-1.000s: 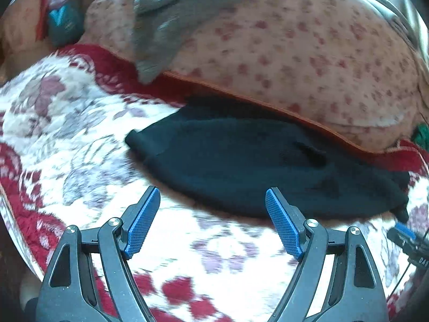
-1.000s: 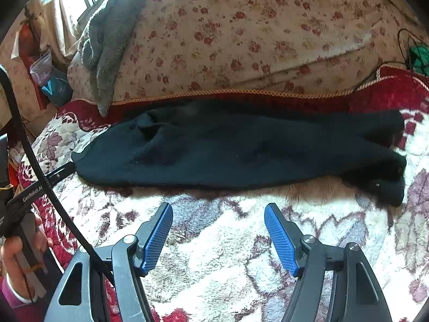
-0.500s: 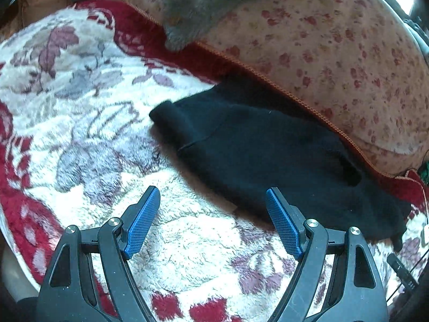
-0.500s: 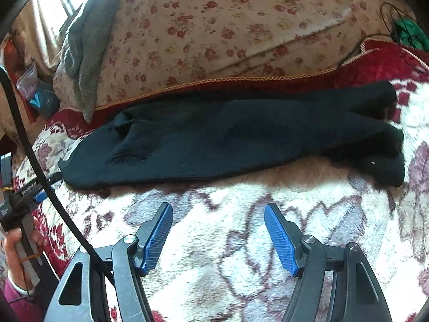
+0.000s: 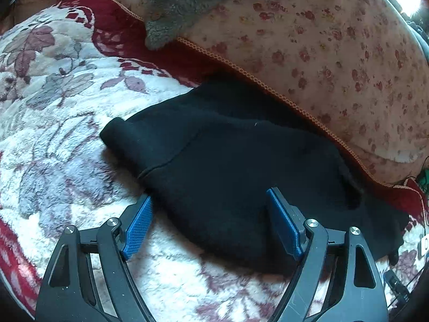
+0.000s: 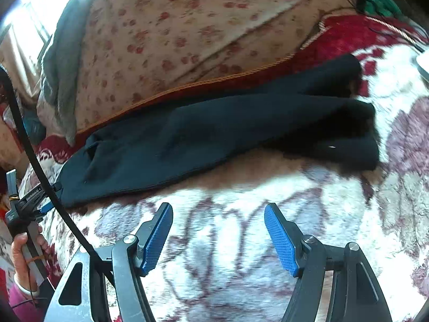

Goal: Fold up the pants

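Black pants (image 5: 228, 161) lie flat on a white and red floral blanket (image 5: 53, 134), along the foot of a big flowered cushion. In the left wrist view their waist end fills the middle. My left gripper (image 5: 209, 214) is open, its blue pads (image 5: 136, 228) on either side of the near hem without pressing it. In the right wrist view the pants (image 6: 214, 131) run from lower left up to the leg ends (image 6: 348, 139) at the right. My right gripper (image 6: 217, 225) hangs open over bare blanket, short of the pants' near edge. The left gripper (image 6: 40, 206) shows at that view's left edge.
A pink flowered cushion (image 5: 321, 53) rises right behind the pants, with a grey fleece cloth (image 5: 187, 2) draped over it. A black cable (image 6: 34, 161) crosses the right wrist view's left side above a hand (image 6: 24, 249). Something green (image 6: 375, 2) lies at the far right.
Both grippers came lower and closer to the pants. The left one now straddles the near hem at the waist end. The right view has rolled, so the pants slope up to the right.
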A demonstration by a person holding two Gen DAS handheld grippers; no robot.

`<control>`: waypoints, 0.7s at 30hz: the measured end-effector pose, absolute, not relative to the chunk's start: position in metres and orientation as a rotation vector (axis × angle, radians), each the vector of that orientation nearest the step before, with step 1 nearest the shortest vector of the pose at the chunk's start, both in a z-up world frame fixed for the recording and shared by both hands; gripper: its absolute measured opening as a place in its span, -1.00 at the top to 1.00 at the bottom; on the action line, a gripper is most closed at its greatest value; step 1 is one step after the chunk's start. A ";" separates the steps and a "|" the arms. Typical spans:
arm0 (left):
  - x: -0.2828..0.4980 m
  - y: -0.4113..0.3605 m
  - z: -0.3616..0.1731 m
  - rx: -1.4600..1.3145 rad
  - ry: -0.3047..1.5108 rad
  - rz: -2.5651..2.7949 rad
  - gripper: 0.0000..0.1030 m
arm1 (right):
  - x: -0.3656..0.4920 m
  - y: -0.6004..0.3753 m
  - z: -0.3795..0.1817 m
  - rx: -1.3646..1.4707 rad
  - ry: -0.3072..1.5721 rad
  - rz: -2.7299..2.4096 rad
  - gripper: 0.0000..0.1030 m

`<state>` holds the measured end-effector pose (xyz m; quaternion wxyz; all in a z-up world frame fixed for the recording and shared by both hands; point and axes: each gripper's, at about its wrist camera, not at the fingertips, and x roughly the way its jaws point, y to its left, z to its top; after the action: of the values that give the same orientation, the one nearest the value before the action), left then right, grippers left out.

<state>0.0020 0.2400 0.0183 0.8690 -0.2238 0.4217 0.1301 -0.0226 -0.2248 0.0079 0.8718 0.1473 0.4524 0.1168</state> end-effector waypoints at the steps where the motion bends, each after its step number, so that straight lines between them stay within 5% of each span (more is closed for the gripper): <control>1: 0.002 0.240 0.018 -0.472 0.879 0.275 -0.59 | -0.022 -0.227 0.008 0.321 0.945 0.248 -0.34; 13: 0.006 0.238 0.018 -0.444 0.885 0.280 -0.59 | 0.020 -0.218 -0.001 0.445 0.923 0.285 -0.34; 15: 0.008 0.238 0.019 -0.447 0.880 0.277 -0.53 | 0.027 -0.217 -0.003 0.474 0.905 0.305 -0.11; 21: 0.006 0.241 0.020 -0.452 0.854 0.262 0.50 | 0.037 -0.222 -0.009 0.599 0.858 0.371 0.60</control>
<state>0.0059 0.2412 0.0201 0.8772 -0.2167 0.4096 0.1258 0.0366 -0.2216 -0.0091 0.8499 0.2842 0.4073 0.1761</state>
